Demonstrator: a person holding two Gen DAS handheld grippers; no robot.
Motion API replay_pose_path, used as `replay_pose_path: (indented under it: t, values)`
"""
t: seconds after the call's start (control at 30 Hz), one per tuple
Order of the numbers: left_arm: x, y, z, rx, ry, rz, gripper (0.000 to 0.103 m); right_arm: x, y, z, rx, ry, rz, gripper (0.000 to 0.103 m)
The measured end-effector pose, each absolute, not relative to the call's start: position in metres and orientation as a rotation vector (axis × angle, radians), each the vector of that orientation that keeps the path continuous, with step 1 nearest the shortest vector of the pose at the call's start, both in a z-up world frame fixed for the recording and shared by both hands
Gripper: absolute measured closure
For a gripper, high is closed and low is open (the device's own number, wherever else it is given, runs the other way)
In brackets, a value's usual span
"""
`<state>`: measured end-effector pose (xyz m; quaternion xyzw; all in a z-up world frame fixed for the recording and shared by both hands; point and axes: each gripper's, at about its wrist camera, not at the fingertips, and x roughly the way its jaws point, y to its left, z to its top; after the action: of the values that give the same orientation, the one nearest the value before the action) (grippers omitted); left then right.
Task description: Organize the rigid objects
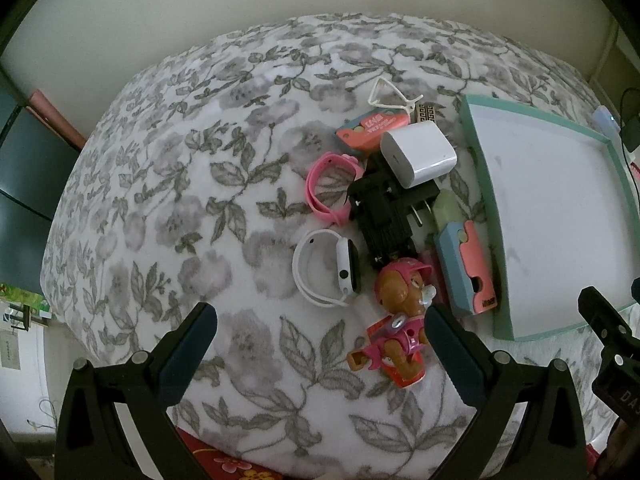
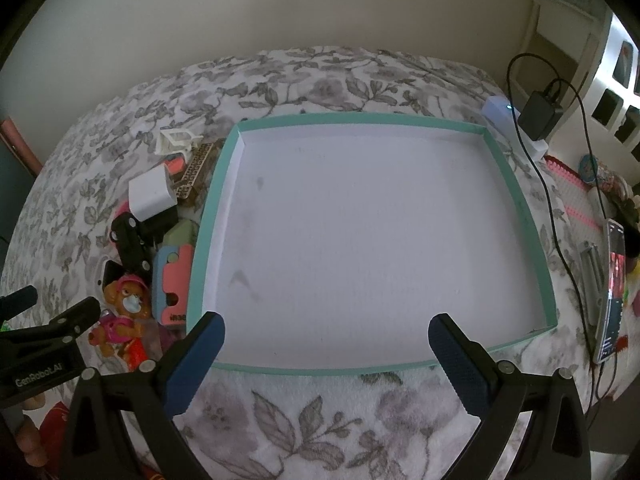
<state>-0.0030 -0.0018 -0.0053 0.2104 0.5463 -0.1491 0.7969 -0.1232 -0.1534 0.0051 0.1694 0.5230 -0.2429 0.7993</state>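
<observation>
Left gripper [image 1: 320, 344]: jaws wide apart, holding nothing, hovering over the floral bedspread [image 1: 180, 200].
- Just beside the right-hand fingertip [image 1: 440, 324]: toy dog figure [image 1: 400, 320], pink helmet, lying on its side; whether touching the pad cannot be told.
- Ahead, slightly right of centre: white smartwatch [image 1: 328, 268], strap looped.
- Beyond it: pink band [image 1: 328, 188], also looped.
- Ahead right: black bracket part [image 1: 380, 216], a white charger cube [image 1: 418, 154] resting on its far end.
- Right of the bracket: blue-and-pink case [image 1: 464, 268], lying along the tray wall.
- Farthest in the pile: orange card [image 1: 372, 128], white plastic clip [image 1: 390, 96].

Right gripper [image 2: 326, 340]: jaws wide apart, holding nothing, poised at the near rim of the teal tray [image 2: 360, 120].
- Tray interior white, nothing inside.
- Far right, off the tray: phone [image 2: 614, 288], black adapter with cable [image 2: 540, 116].

Step in hand, by judgement: opening of the sort, first pick not yet made; all loose pieces outside the tray, clustered against its left wall.

Next move, by judgement: shift the left tool right to centre on the toy dog, lower, close across the body, carry over the wall, release inside. Irregular shape; grip across the torso likely steadier than across the limbs.
</observation>
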Motion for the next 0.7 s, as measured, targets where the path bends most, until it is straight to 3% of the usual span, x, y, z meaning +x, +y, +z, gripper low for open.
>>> replay_pose_path:
  t: [0.7]
  values:
    - [-0.0031,-0.0024,-0.0054,0.453,1.174,-0.319,0.0,-0.1229,-0.1531,0.0035,0.367,1.125,-0.522,0.0]
